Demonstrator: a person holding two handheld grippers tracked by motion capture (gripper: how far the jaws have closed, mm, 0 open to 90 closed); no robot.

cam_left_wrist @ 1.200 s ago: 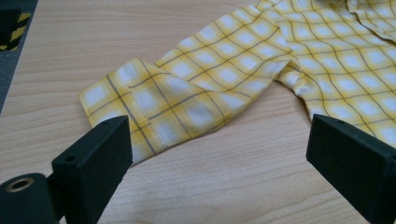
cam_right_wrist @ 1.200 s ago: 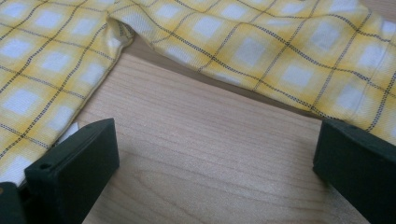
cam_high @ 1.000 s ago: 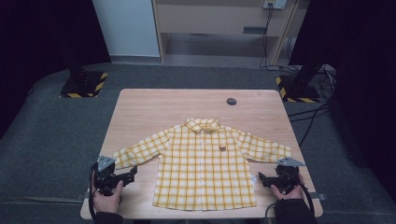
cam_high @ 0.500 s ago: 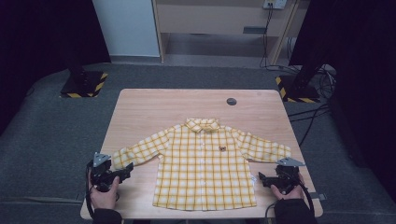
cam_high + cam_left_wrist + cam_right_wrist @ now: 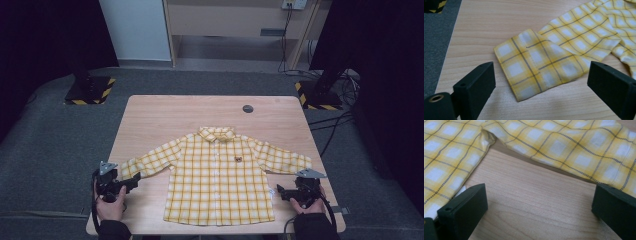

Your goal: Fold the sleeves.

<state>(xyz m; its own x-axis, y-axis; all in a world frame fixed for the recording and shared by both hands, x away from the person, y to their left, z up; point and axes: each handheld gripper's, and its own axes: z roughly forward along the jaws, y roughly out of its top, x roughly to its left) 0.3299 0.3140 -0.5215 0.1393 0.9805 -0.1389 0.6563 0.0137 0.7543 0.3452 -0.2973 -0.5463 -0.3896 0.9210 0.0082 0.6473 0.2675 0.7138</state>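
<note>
While both grippers' fingers gape, shirt lies flat, disc well beyond.

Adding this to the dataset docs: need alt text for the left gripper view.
A yellow plaid shirt cuff lies flat on a light wooden table, just ahead of the left gripper, whose two black jaws stand wide apart. The sleeve runs off to the upper right; grey floor shows at far left.

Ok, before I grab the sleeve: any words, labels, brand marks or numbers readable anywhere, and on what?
No readable text anywhere.
Chest emblem on the yellow plaid shirt: a small dark patch, too small to read.
White tag at the shirt's side seam: blurred, nothing legible.
Yellow-black hazard stripes on the stand base: a warning pattern, no words.
Left gripper and right gripper: no markings to be made out.
</note>
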